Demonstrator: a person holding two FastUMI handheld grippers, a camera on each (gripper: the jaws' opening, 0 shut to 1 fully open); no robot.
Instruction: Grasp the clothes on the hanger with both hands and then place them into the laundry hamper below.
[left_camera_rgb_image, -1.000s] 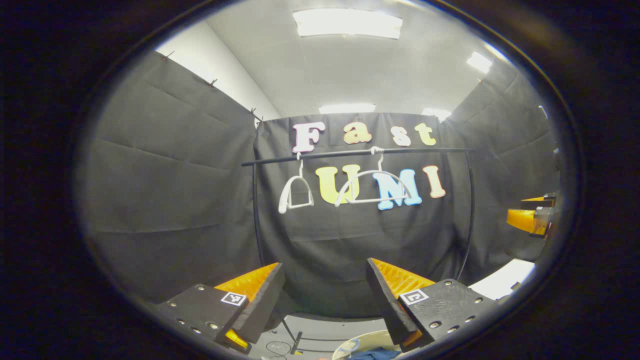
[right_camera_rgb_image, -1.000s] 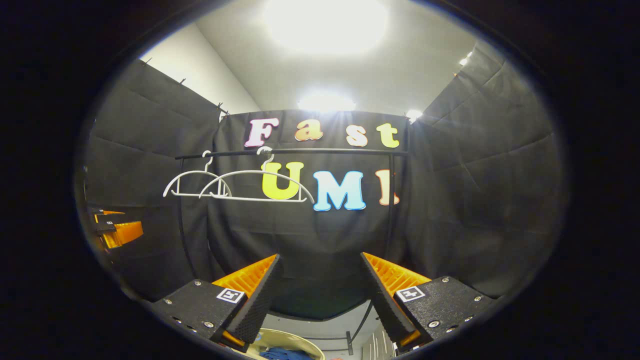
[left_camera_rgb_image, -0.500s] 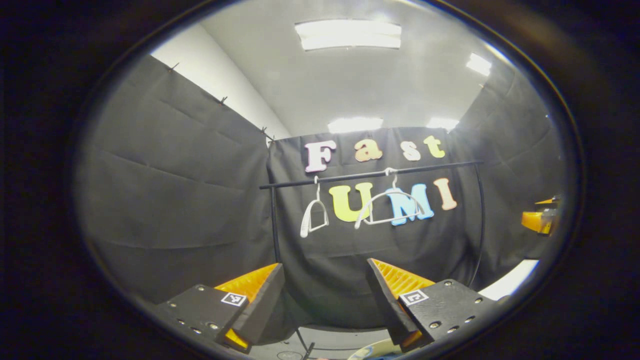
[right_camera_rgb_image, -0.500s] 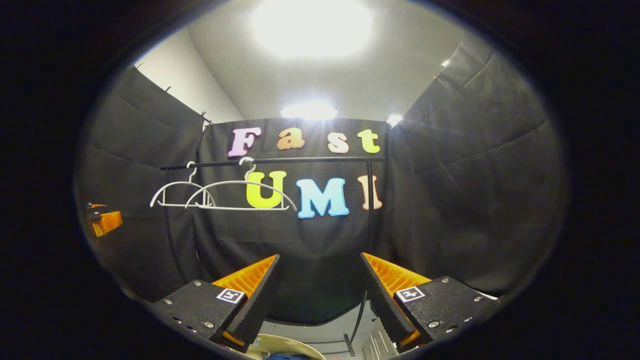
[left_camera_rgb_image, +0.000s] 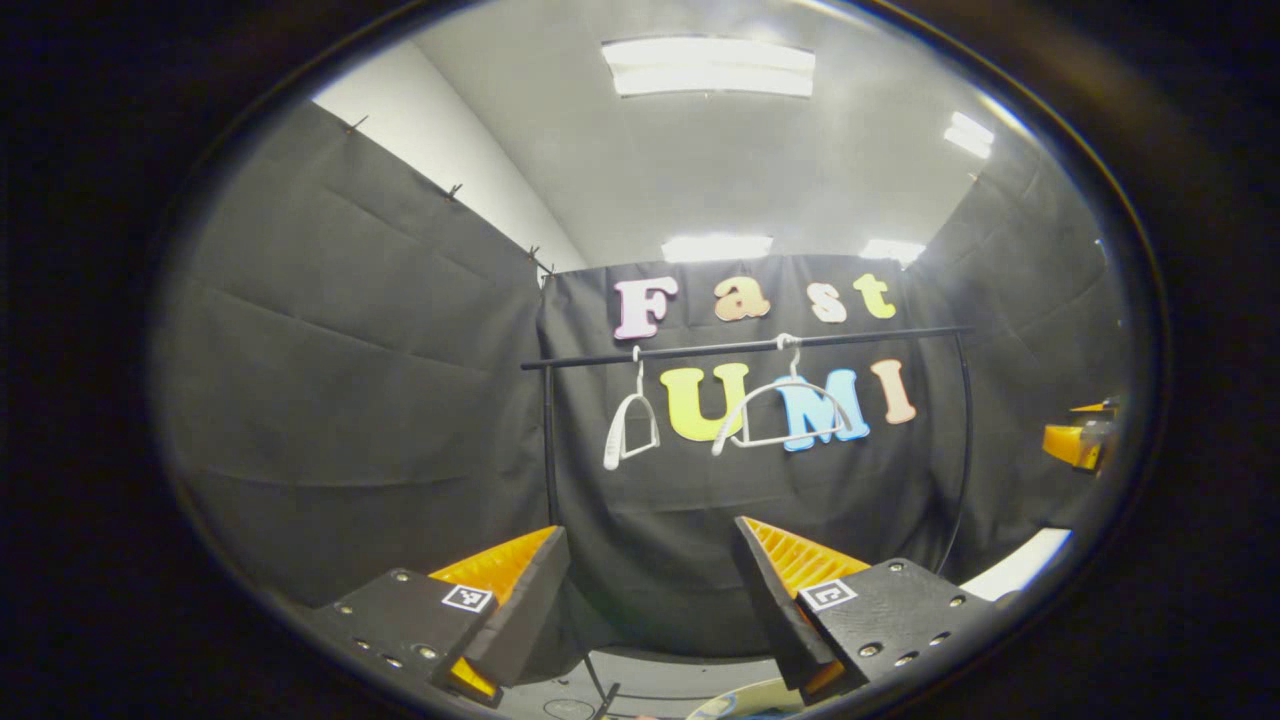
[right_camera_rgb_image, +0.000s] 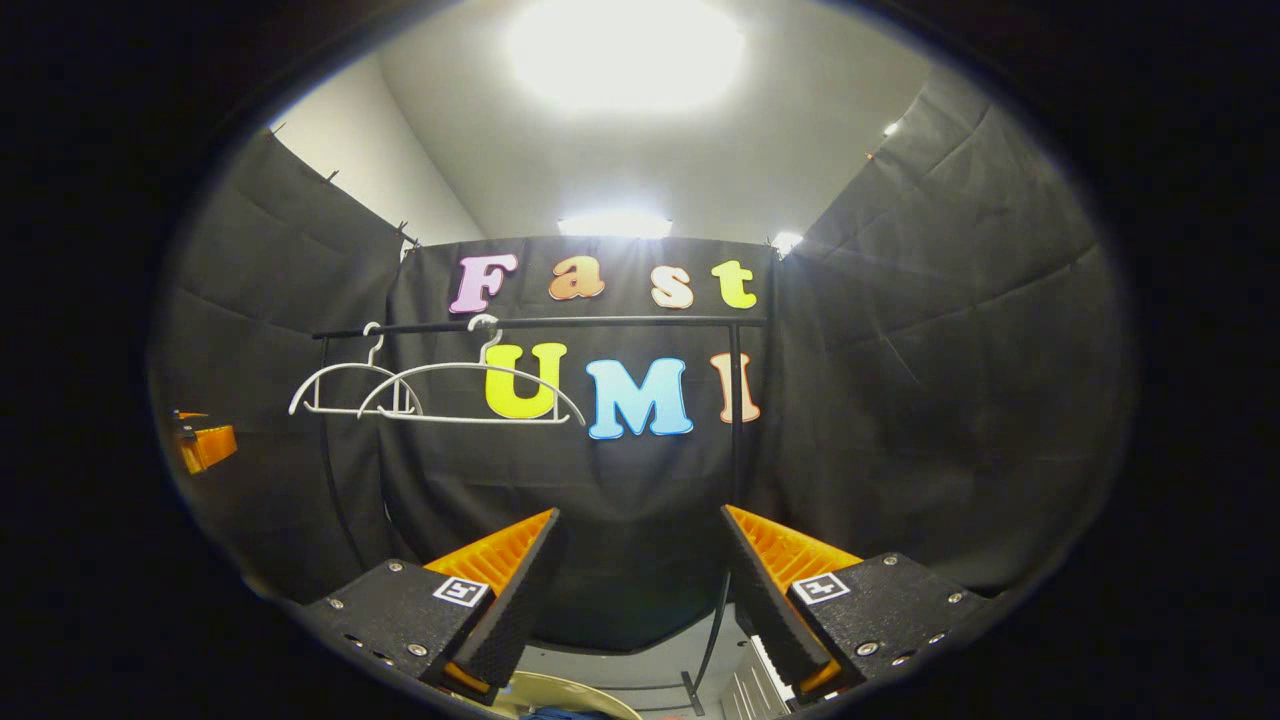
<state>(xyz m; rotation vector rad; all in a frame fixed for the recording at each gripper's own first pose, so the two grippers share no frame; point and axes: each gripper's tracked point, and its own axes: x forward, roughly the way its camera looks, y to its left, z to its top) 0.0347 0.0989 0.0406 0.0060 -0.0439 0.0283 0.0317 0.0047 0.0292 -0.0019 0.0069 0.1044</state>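
Observation:
Two bare white hangers (left_camera_rgb_image: 785, 415) (left_camera_rgb_image: 630, 428) hang on a black rail (left_camera_rgb_image: 740, 347) far ahead in the left gripper view. The same hangers (right_camera_rgb_image: 470, 392) (right_camera_rgb_image: 345, 388) hang on the rail (right_camera_rgb_image: 540, 323) in the right gripper view. My left gripper (left_camera_rgb_image: 650, 550) is open and holds nothing. My right gripper (right_camera_rgb_image: 640, 535) is open too, nothing between its fingers. A cream hamper rim (right_camera_rgb_image: 570, 690) with a bit of blue cloth (right_camera_rgb_image: 560, 713) peeks in at the bottom of the right gripper view. The hamper rim (left_camera_rgb_image: 745, 700) also peeks in below my left gripper.
Black cloth walls close in the booth on three sides. The rail's upright posts (left_camera_rgb_image: 548, 450) (right_camera_rgb_image: 735, 410) run down to a foot on the pale floor (right_camera_rgb_image: 650, 670). The other gripper shows at the right edge (left_camera_rgb_image: 1075, 440) and left edge (right_camera_rgb_image: 205, 443).
Both grippers have pulled back and tilted up a little, so the rail and hangers look smaller and lower, and the hamper with the blue cloth has slid almost out of sight at the bottom.

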